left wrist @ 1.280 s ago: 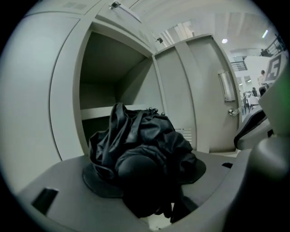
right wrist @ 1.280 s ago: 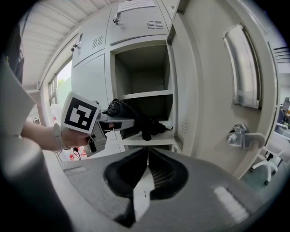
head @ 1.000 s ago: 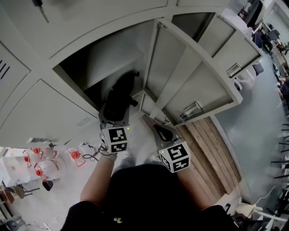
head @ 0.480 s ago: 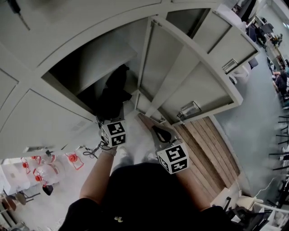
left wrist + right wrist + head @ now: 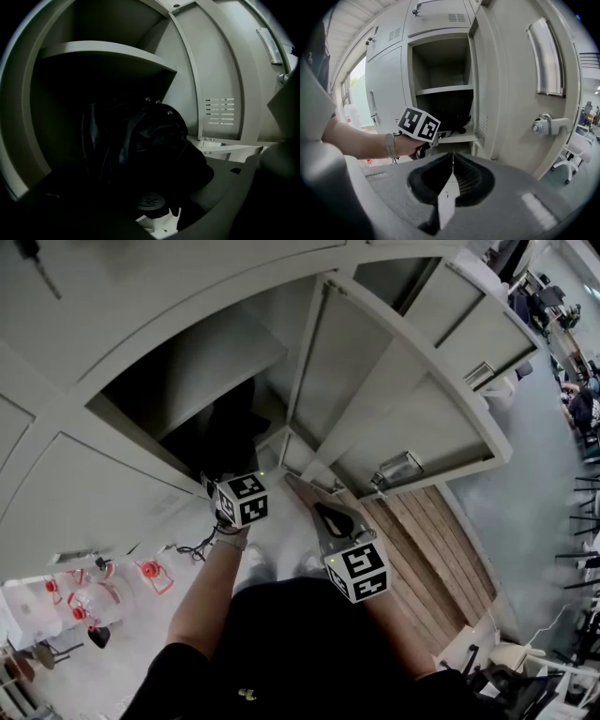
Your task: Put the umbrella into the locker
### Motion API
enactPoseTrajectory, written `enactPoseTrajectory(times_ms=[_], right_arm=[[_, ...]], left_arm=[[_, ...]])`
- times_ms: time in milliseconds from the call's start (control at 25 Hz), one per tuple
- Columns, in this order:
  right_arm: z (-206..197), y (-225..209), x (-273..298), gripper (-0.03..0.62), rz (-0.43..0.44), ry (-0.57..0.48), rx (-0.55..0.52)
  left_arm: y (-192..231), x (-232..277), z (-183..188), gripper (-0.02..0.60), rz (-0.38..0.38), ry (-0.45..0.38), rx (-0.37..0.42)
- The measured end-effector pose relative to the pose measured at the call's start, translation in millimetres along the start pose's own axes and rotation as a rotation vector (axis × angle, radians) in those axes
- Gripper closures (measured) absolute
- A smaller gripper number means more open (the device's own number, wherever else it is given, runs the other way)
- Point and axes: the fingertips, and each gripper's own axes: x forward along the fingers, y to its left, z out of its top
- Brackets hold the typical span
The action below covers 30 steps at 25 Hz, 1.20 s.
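Step, likely: releasing umbrella (image 5: 140, 145) inside locker (image 5: 216, 352) | left gripper (image 5: 154, 199) spread round it | right gripper (image 5: 452, 159) pressed together, empty, outside locker | next: withdraw left without dragging the umbrella out.

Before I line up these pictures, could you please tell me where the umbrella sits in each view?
Head view: the umbrella is the dark bundle inside the open locker, left of centre.
Left gripper view: umbrella fills the middle.
Right gripper view: umbrella is small, near centre, low in the locker.
Shared landmark: the shelf above it.
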Motion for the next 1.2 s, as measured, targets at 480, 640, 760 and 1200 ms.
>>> enactPoseTrajectory(times_ms=[480,640,760,1200], right_arm=[[-7.2,2.1,-5.5,0.591,0.0,0.007,0.003],[-10.0,0.2,-9.0,0.591,0.005,0.007,0.002],[-10.8,-0.8,-11.1,0.591,0.009,0.007,-0.001],[-15.3,1.8,-16.8,0.591,0.039,0.011,-0.027]], left_arm=[[-10.7,-5.7,-15.7,0.225,-0.037,0.04,0.121],[-8.7,-13.2,-24.7,0.226,-0.031,0.063,0.111],[-8.0,-19.8,-28.8,0.225,-0.028,0.058,0.113],[-3.4,-67.3,-35.3,0.245,0.013,-0.011,0.151]])
